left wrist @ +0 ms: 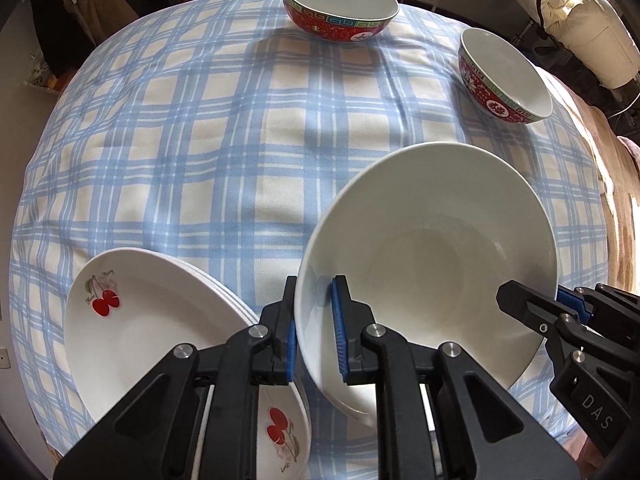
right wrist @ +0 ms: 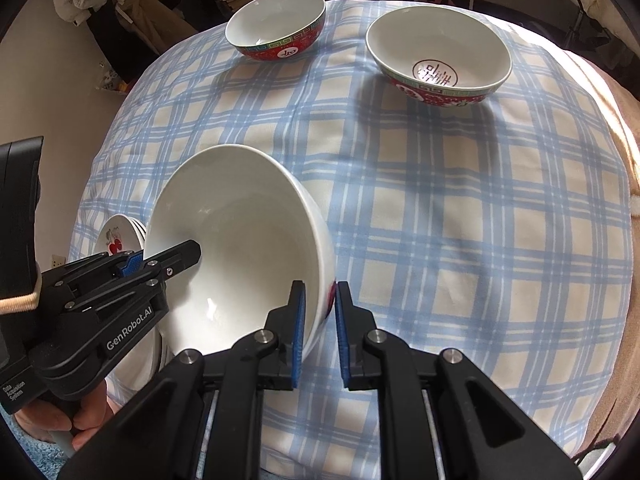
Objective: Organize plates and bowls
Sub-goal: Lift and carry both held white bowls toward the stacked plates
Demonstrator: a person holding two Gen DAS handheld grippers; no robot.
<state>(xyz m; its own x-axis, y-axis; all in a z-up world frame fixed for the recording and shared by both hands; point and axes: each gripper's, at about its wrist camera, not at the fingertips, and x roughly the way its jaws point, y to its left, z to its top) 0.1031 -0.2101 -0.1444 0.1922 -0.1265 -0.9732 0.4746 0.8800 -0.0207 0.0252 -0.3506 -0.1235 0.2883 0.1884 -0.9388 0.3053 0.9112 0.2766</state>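
A plain white bowl (left wrist: 432, 248) (right wrist: 240, 240) is tilted just over the checked tablecloth, held by its rim from both sides. My left gripper (left wrist: 315, 280) (right wrist: 168, 254) is shut on the rim's left side, one blue pad inside and one outside. On the opposite side of the rim, my right gripper (right wrist: 320, 283) (left wrist: 532, 296) is shut the same way. A stack of white cherry-print plates (left wrist: 160, 320) (right wrist: 116, 236) lies directly left of the bowl, and the bowl's base overlaps the stack's edge. Whether bowl and plates touch I cannot tell.
Two red patterned bowls stand upright at the far side: one at the back (left wrist: 340, 4) (right wrist: 276, 20), one to the right (left wrist: 504, 76) (right wrist: 438, 48). The blue-and-cream tablecloth (left wrist: 200, 140) spreads between them and me. A hand (right wrist: 88, 412) grips the left tool. Clutter stands beyond the table.
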